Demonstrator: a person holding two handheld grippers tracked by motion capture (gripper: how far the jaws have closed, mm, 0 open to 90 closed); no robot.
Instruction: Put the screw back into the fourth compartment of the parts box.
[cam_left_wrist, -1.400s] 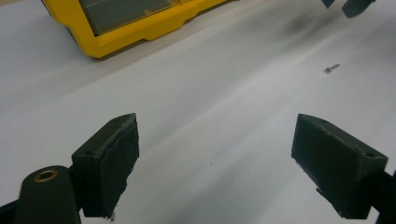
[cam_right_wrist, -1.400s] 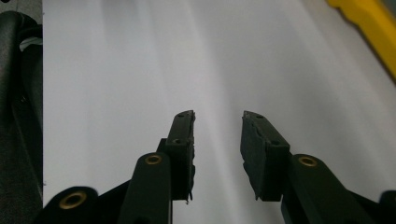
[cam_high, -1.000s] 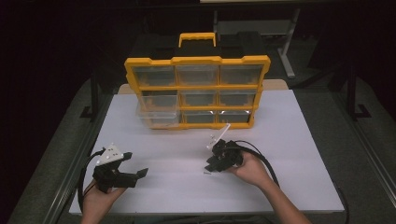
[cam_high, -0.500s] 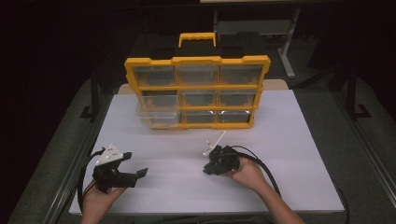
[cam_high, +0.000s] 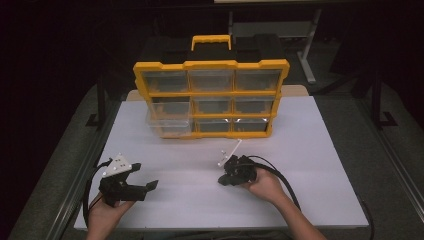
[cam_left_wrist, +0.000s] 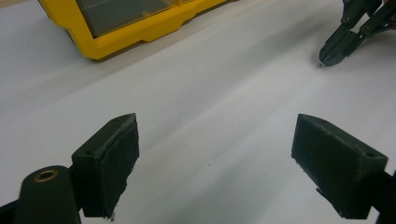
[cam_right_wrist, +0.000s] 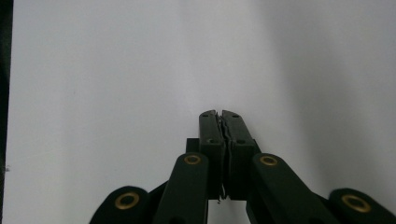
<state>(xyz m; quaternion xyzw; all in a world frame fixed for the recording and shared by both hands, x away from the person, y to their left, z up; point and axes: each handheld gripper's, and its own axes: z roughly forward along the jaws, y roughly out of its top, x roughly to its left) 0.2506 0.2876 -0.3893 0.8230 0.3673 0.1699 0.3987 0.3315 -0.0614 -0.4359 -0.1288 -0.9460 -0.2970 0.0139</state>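
Both grippers are matte black linkages with brass-ringed pivot holes and 2 blocky, dark-padded jaws, the left gripper (cam_high: 131, 186) and right gripper (cam_high: 223, 179) each carrying a grey three-cornered plate and trailing a black cable.

Bare white tabletop (cam_high: 300, 165) between grippers, yellow organizer (cam_high: 210, 97) blocking behind

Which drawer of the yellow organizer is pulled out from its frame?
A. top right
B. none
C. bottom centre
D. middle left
D: in the high view the middle left drawer juts forward from the yellow organizer, while the other drawers sit flush.
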